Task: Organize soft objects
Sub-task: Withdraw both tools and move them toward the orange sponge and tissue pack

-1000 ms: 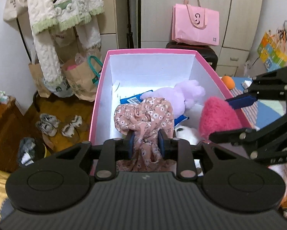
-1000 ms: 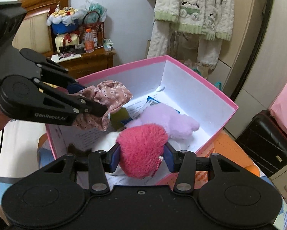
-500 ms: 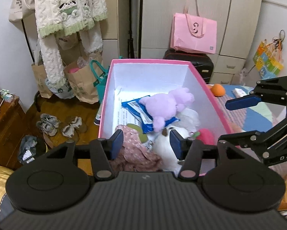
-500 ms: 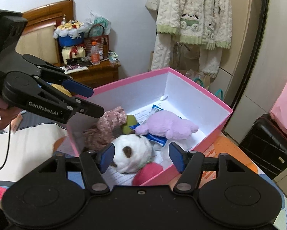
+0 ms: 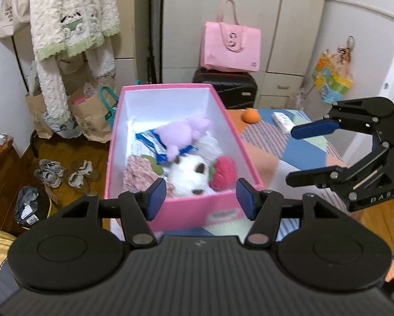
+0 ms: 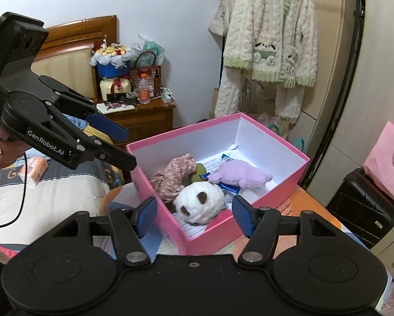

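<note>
A pink box (image 5: 168, 87) with white walls stands on the bed. Inside lie a floral cloth (image 5: 139, 171), a white panda plush (image 5: 189, 176), a red strawberry plush (image 5: 223, 173) and a purple plush (image 5: 181, 134). My left gripper (image 5: 200, 197) hangs above the box's near wall; its jaws are opening and nothing is between them. My right gripper (image 5: 290, 156) stands open and empty to the right of the box. In the right wrist view the right gripper (image 6: 194, 217) frames the panda plush (image 6: 199, 202) from above, without touching it; the left gripper (image 6: 129, 148) is left of the box (image 6: 283, 192).
An orange ball (image 5: 251, 115) and a small packet (image 5: 282, 121) lie on the patchwork cover (image 5: 302, 152) beyond the box. A black suitcase (image 5: 228, 87) with a pink bag (image 5: 231, 50) stands behind. Shoes (image 5: 52, 173) lie on the floor; a wooden nightstand (image 6: 144, 115) is far left.
Both grippers let go: the floral cloth dropped from the left, the strawberry plush from the right, and both now lie in the box. Both grippers opened and drew back and up.
</note>
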`<state>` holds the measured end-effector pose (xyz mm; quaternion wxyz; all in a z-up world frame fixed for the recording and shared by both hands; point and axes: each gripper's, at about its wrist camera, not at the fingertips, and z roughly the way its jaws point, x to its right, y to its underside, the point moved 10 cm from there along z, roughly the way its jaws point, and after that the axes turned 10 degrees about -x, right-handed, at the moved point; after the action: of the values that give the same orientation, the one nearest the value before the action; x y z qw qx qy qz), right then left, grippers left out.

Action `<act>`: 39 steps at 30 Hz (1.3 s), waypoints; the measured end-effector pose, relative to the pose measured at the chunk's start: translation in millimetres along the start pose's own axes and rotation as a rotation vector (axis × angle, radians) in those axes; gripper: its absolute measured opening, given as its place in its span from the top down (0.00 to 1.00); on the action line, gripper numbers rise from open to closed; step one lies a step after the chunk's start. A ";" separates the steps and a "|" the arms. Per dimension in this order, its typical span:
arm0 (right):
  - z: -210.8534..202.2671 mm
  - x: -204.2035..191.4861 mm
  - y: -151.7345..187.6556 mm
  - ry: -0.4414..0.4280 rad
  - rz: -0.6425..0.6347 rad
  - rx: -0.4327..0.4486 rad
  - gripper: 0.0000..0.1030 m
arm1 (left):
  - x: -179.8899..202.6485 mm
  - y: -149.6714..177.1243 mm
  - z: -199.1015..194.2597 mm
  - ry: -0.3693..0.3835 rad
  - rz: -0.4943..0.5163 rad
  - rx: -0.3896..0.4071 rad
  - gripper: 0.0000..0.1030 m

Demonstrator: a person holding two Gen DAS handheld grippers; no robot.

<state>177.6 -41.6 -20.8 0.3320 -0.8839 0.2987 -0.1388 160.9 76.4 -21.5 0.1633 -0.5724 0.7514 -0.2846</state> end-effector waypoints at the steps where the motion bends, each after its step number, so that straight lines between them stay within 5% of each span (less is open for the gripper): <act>1: -5.7 -2.4 3.0 0.000 0.000 0.006 0.34 | 5.3 3.8 -2.9 0.011 0.002 -0.005 0.37; 18: -86.4 -0.1 84.4 0.046 0.104 0.066 0.30 | 114.2 25.8 0.9 0.099 0.216 -0.054 0.26; 30: -82.5 55.4 137.0 0.079 0.220 0.062 0.30 | 169.5 4.7 57.7 0.176 0.257 -0.125 0.26; 39: -74.5 106.6 149.1 0.084 0.247 0.077 0.30 | 190.7 -25.7 92.2 0.191 0.233 -0.106 0.26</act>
<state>163.0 -234.9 -60.5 0.3674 -0.8205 0.4133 -0.1448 177.8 -132.3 -62.7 0.0924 -0.4593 0.8390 -0.2768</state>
